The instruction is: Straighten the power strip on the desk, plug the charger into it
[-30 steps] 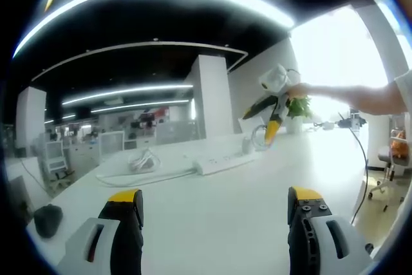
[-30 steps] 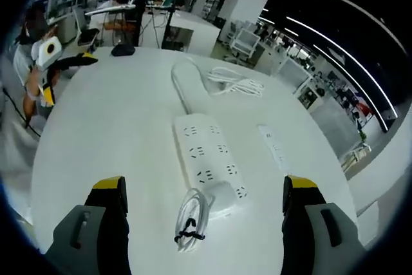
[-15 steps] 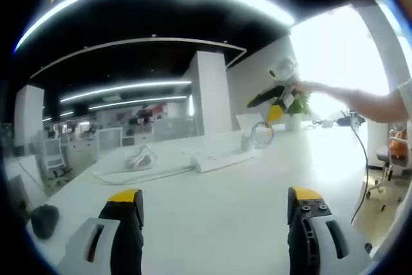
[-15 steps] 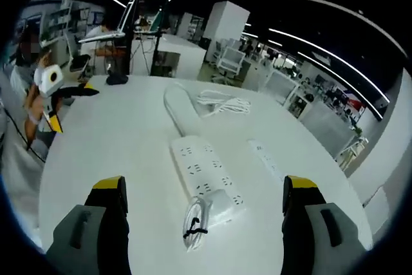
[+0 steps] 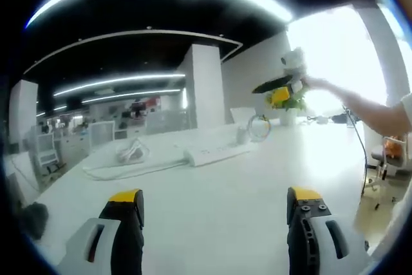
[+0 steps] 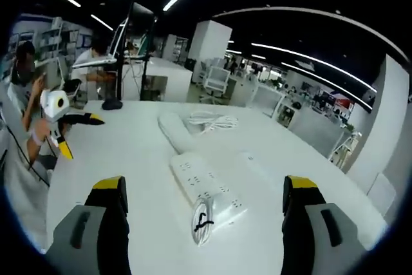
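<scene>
A white power strip (image 6: 201,180) lies at an angle on the white desk (image 6: 116,152); its thick cord (image 6: 170,124) runs away from me. At its near end rests a white charger (image 6: 226,207) with a coiled, tied cable (image 6: 202,221). My right gripper (image 6: 205,186) hangs open above the desk, short of the charger, and holds nothing. In the left gripper view the strip (image 5: 215,152) and the charger's cable (image 5: 259,127) lie far ahead, with the right gripper (image 5: 283,85) in the air above them. My left gripper (image 5: 214,196) is open and holds nothing.
A smaller white strip (image 6: 254,163) lies beside the power strip. A bundle of white cable (image 6: 210,120) sits further back. A dark mouse (image 6: 112,103) and a monitor stand (image 6: 143,62) are at the far edge. The left gripper (image 6: 61,117) shows at the desk's left side.
The right gripper has risen away from the charger and its view has tilted up toward the room. The left view has drifted slightly. Both grippers stay open; nothing on the desk moved.
</scene>
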The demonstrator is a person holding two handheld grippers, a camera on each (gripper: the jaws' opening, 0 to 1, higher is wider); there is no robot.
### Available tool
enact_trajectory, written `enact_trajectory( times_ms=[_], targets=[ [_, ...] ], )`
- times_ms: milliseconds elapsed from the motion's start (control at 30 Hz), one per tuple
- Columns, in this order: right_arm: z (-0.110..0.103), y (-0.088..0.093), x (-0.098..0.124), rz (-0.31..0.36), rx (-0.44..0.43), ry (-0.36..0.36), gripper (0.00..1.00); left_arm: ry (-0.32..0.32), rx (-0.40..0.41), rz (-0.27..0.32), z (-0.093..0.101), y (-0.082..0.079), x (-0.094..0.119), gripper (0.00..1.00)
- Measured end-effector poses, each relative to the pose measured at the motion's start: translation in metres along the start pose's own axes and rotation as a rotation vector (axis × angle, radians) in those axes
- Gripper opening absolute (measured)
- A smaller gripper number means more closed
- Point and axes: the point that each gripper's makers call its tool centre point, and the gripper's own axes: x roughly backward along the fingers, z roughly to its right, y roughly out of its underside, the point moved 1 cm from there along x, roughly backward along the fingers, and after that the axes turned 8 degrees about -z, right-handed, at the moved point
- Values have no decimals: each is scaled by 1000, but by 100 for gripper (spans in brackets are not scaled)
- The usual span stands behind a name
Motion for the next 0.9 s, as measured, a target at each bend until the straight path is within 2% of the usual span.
enact_trajectory(
  times_ms=[133,333,633,900],
  targets=[
    [1,5,6,-1,-15,31,100,8,-1,-18,-1,4,-6,94],
    [2,6,16,47,-59,36,100,15,-1,-25,-2,5,-9,94],
    [-14,8,36,105,-88,46,100,14,2,-36,-3,9,-11,95],
    [-32,26,45,104,-91,79,100,22,16,-44,-2,10,-13,94]
  ],
)
